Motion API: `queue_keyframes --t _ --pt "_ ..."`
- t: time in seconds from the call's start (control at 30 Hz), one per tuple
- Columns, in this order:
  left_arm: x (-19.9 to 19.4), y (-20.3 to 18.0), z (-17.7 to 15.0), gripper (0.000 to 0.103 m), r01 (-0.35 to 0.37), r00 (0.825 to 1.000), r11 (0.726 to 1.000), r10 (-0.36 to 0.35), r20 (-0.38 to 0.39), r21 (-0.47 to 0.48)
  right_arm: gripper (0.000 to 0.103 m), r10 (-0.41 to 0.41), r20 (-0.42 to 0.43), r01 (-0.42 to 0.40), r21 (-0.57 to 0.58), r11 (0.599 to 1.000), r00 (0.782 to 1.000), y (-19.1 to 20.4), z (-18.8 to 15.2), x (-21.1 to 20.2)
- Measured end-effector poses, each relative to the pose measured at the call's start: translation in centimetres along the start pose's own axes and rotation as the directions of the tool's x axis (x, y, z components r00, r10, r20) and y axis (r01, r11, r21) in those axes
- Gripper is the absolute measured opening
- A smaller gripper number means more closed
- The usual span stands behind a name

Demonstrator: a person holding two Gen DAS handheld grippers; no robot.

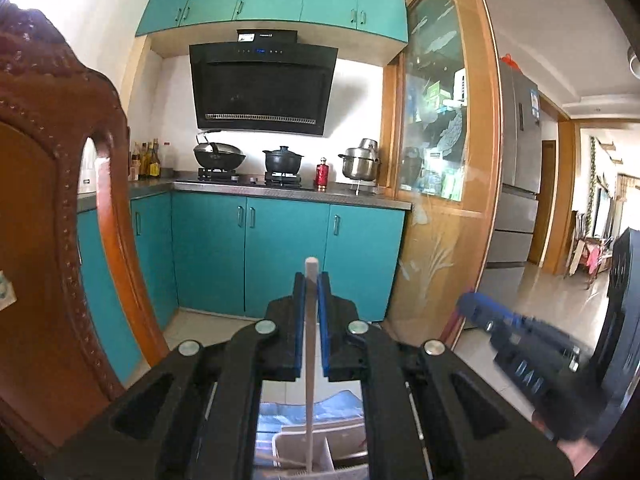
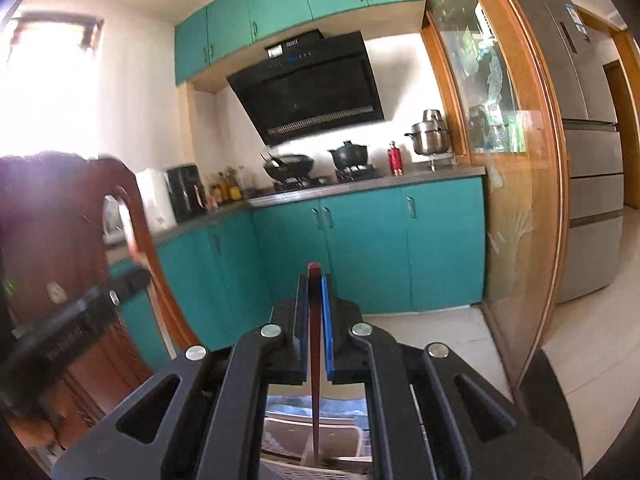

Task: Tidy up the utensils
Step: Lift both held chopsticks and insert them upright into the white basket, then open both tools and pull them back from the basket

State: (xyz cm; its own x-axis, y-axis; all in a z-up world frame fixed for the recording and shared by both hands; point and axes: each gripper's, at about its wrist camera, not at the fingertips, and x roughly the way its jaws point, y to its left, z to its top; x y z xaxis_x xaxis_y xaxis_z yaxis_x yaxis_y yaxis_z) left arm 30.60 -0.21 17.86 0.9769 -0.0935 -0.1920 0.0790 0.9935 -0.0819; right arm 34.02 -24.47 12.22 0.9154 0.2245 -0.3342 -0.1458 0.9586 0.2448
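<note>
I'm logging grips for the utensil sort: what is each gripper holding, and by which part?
The left gripper clamps a white stick-like utensil near its upper end. The right gripper clamps a dark red one likewise. Both hang down over a white basket.

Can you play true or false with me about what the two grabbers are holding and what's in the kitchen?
1. The left gripper pinches a white stick. True.
2. The right gripper is empty. False: it is shut on a dark red stick.
3. The kitchen cupboards are yellow. False: they are teal.
4. A black wok sits on the stove. True.
5. A white basket shows below the right gripper. True.
</note>
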Motion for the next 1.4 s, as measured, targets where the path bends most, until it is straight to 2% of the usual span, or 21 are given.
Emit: queue_keyframes --t 0.3,0.47,0.7,0.8,1.07,1.2,1.33,1.4 --pt "2.6 1.0 -6.2 0.007 -0.007 0.992 1.0 0.003 -0.123 -0.028 0.007 0.0 -0.133 0.002 0.014 1.0 0.991 -1.3 -6.2 2.1" --pt "2.1 2.1 -7.9 0.007 -0.016 0.99 0.998 0.008 -0.14 -0.058 0.007 0.003 -0.15 -0.002 0.012 1.0 0.989 -1.2 -8.2 1.8" --pt "0.9 2.5 -7.7 0.007 -0.024 0.993 0.998 0.018 -0.119 -0.052 0.007 0.021 -0.148 -0.014 0.044 0.999 0.989 -0.9 -8.1 0.7" --pt "0.4 2.4 -7.7 0.007 -0.004 0.993 0.998 -0.003 -0.114 -0.056 0.007 0.034 -0.144 -0.024 0.07 0.997 0.989 -1.2 -8.2 0.0" --pt "2.0 1.4 -10.3 0.007 -0.004 0.985 0.999 -0.002 -0.171 -0.033 0.008 0.079 -0.126 -0.07 0.08 0.994 0.989 -0.9 -10.2 -2.8" --pt "2.8 1.3 -12.1 0.007 -0.009 0.978 0.999 0.001 -0.21 -0.038 0.015 0.092 -0.124 -0.081 0.092 0.992 0.988 -1.1 -12.0 -4.1" --pt "3.2 1.6 -14.2 0.007 -0.023 0.967 0.998 0.008 -0.255 -0.056 0.017 0.082 -0.153 -0.068 0.094 0.993 0.985 -1.6 -14.2 -4.5" --pt "2.9 1.9 -15.0 0.008 -0.027 0.963 0.996 0.004 -0.268 -0.082 0.031 0.082 -0.188 -0.063 0.106 0.992 0.979 -2.3 -15.8 -4.6"
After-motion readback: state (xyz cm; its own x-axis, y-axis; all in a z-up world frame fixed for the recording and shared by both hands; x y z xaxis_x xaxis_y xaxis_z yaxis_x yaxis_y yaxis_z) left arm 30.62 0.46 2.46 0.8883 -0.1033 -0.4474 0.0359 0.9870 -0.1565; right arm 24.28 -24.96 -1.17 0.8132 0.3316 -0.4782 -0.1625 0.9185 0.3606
